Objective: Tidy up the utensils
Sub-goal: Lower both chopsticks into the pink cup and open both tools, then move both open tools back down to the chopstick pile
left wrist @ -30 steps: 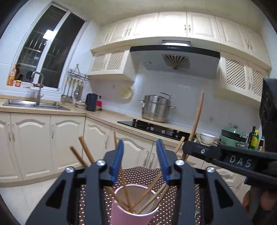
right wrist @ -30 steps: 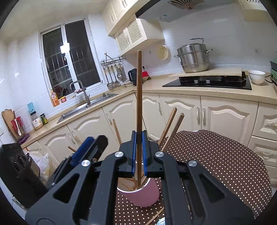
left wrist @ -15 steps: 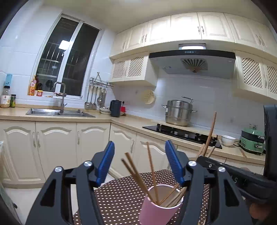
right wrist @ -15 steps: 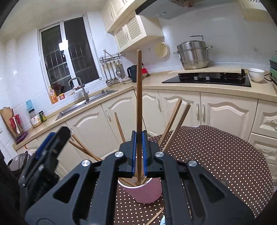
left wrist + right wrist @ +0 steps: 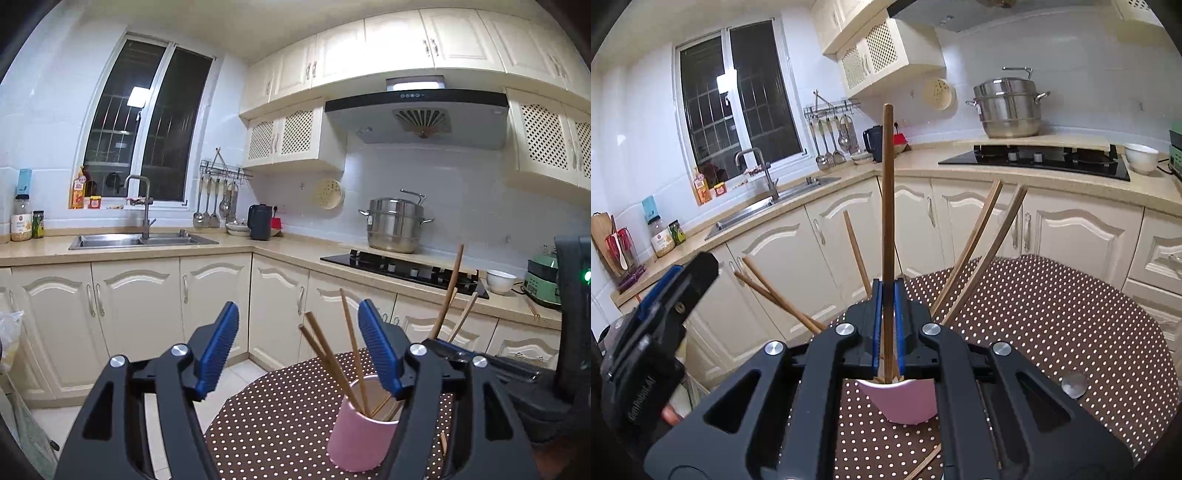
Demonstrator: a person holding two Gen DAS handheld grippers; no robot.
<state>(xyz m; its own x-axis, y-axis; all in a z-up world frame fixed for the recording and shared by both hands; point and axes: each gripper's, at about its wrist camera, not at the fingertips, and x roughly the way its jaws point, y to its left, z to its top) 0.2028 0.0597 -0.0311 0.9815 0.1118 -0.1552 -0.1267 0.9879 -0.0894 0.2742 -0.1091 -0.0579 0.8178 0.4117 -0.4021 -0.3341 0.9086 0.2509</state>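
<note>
A pink cup (image 5: 360, 439) (image 5: 905, 402) stands on the brown dotted tablecloth (image 5: 1052, 314) with several wooden chopsticks (image 5: 349, 332) (image 5: 975, 243) leaning in it. My right gripper (image 5: 887, 286) is shut on a dark brown chopstick (image 5: 887, 192) held upright, with its lower end inside the cup. My left gripper (image 5: 297, 306) hangs to the left of the cup and a little back from it. Its jaws are opening and the pads press on nothing. In the right wrist view the left gripper (image 5: 679, 280) shows at the left edge.
A loose chopstick (image 5: 923, 465) lies on the cloth in front of the cup. Cream cabinets run behind the table, with a sink (image 5: 144, 240), a black hob (image 5: 402, 266), a steel pot (image 5: 397, 225) and a white bowl (image 5: 500, 280) on the counter.
My left gripper has spread its jaws wider and pulled back to the left, away from the cup. The right gripper has sunk slightly with the upright chopstick still clamped.
</note>
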